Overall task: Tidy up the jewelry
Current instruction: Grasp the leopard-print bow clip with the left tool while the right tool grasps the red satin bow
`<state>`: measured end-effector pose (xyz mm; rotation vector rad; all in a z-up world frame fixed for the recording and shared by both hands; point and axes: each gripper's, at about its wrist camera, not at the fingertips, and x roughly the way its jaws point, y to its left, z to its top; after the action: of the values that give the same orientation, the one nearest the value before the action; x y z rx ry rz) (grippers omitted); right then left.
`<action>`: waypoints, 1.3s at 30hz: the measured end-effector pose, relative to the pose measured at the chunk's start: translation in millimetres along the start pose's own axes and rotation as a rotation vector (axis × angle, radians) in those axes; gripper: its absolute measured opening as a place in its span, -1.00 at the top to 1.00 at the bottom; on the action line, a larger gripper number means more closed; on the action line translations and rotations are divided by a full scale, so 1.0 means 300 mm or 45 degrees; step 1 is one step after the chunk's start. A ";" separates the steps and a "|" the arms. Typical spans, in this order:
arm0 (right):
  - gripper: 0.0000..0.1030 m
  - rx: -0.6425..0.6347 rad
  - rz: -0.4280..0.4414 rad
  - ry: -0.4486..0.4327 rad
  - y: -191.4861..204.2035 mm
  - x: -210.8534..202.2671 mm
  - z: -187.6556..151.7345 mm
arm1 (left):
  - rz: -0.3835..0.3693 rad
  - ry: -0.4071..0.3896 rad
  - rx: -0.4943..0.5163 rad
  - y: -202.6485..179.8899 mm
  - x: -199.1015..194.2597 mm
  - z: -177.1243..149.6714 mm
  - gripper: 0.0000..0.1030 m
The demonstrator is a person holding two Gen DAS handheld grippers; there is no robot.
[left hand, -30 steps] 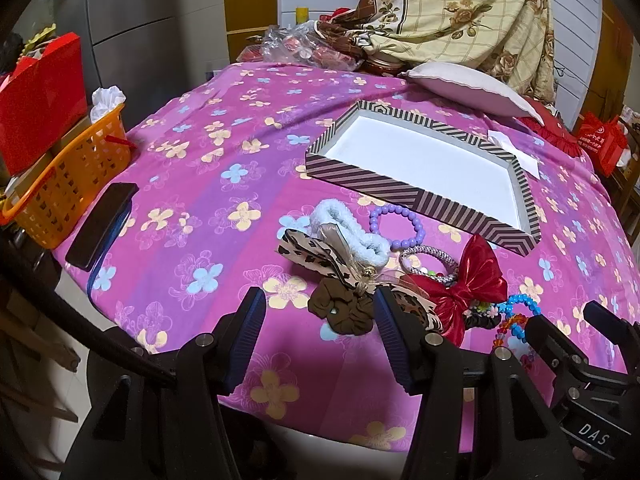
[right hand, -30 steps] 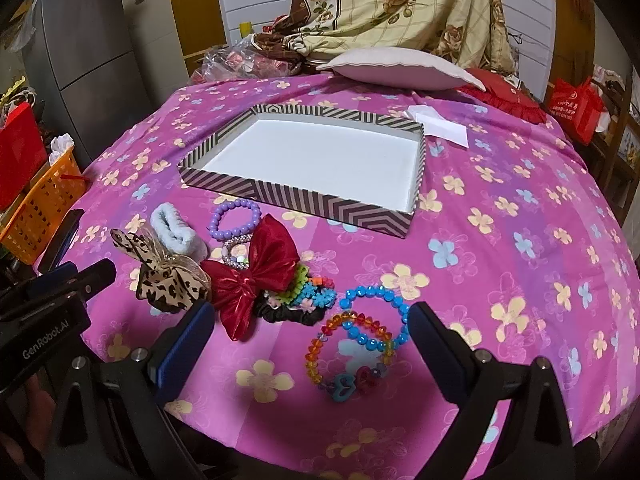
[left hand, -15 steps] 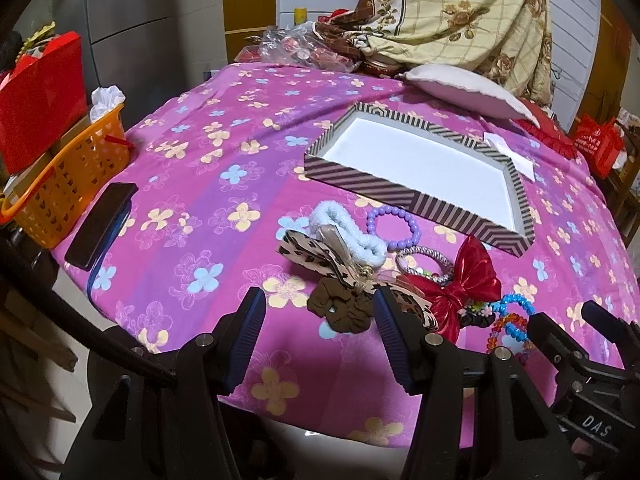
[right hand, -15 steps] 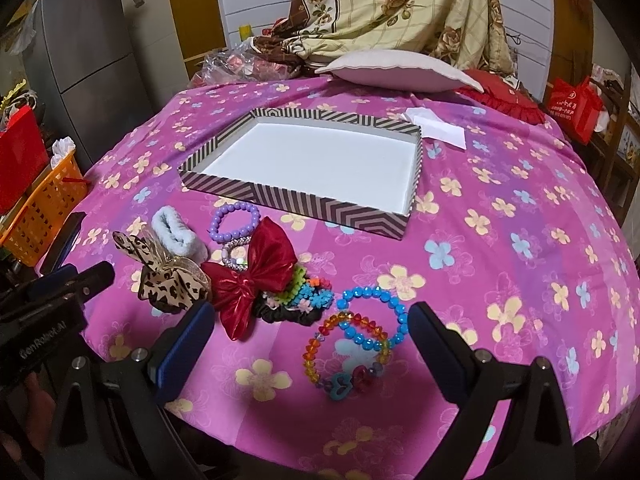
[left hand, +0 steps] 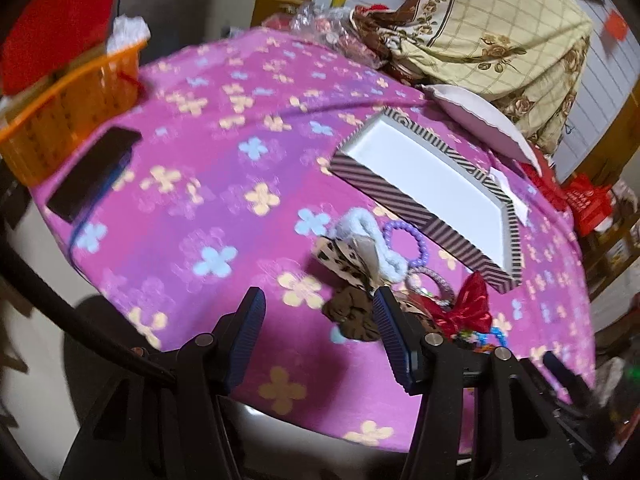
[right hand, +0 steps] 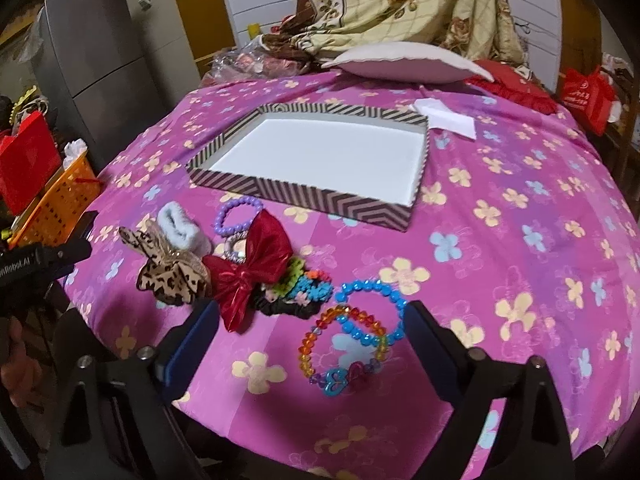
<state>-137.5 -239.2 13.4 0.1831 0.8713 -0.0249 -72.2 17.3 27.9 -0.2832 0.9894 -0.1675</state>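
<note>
A striped shallow box point(right hand: 304, 196) with a white floor sits mid-table, also in the left wrist view point(left hand: 384, 188). In front of it lie a white scrunchie point(right hand: 180, 228), a purple bead bracelet point(right hand: 236, 216), a leopard bow point(right hand: 168, 272), a red bow point(right hand: 256, 268), a blue bead bracelet point(right hand: 372, 312) and a rainbow bead bracelet point(right hand: 340, 348). A brown scrunchie point(left hand: 352, 316) lies by the leopard bow point(left hand: 344, 256). My left gripper point(left hand: 318, 336) is open, just left of the brown scrunchie. My right gripper point(right hand: 312, 340) is open around the two bead bracelets, above the cloth.
The table wears a pink flowered cloth point(right hand: 500, 248). An orange basket point(left hand: 60, 120) and a dark phone point(left hand: 92, 172) sit at its left edge. A white pillow point(right hand: 404, 64), a folded paper point(right hand: 444, 116) and draped fabric lie behind the box. A red bag point(right hand: 584, 92) stands at the right.
My left gripper has swung left and tilted, so the pile now sits to its right. My right gripper has moved forward; the bead bracelets now lie between its fingers.
</note>
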 end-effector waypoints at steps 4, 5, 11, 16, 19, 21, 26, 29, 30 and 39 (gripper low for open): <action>-0.74 -0.011 0.018 0.006 -0.003 0.005 0.000 | -0.071 0.080 -0.051 -0.026 0.058 0.009 -0.15; -0.74 -0.009 0.015 0.001 -0.007 0.003 -0.001 | -0.079 0.089 -0.063 -0.029 0.071 0.012 -0.15; -0.74 0.024 0.024 0.007 -0.052 0.003 0.000 | -0.053 0.155 -0.060 -0.071 0.168 0.002 -0.15; -0.68 -0.001 0.055 0.038 -0.043 0.043 0.001 | -0.017 0.171 -0.061 -0.082 0.223 -0.011 -0.15; -0.59 -0.015 0.077 0.063 -0.032 0.071 -0.001 | -0.008 0.177 -0.053 -0.085 0.249 -0.015 -0.15; -0.55 -0.015 0.086 0.077 -0.031 0.084 -0.003 | 0.001 0.188 -0.049 -0.081 0.269 -0.019 -0.15; -0.43 -0.003 0.154 0.106 -0.017 0.106 0.002 | -0.047 0.206 -0.070 -0.066 0.298 -0.022 0.00; -0.26 -0.009 0.240 0.130 0.022 0.123 0.013 | -0.063 0.196 -0.057 -0.060 0.293 -0.021 0.27; -0.22 -0.013 0.264 0.136 0.036 0.131 0.015 | -0.067 0.189 -0.057 -0.053 0.284 -0.019 0.35; 0.19 0.019 0.277 0.202 0.106 0.266 0.043 | -0.005 0.135 -0.052 0.033 0.249 0.020 0.71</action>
<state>-73.2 -206.0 -34.5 0.2957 1.0055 0.1884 -26.5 7.6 -31.6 -0.3164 1.0982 -0.1672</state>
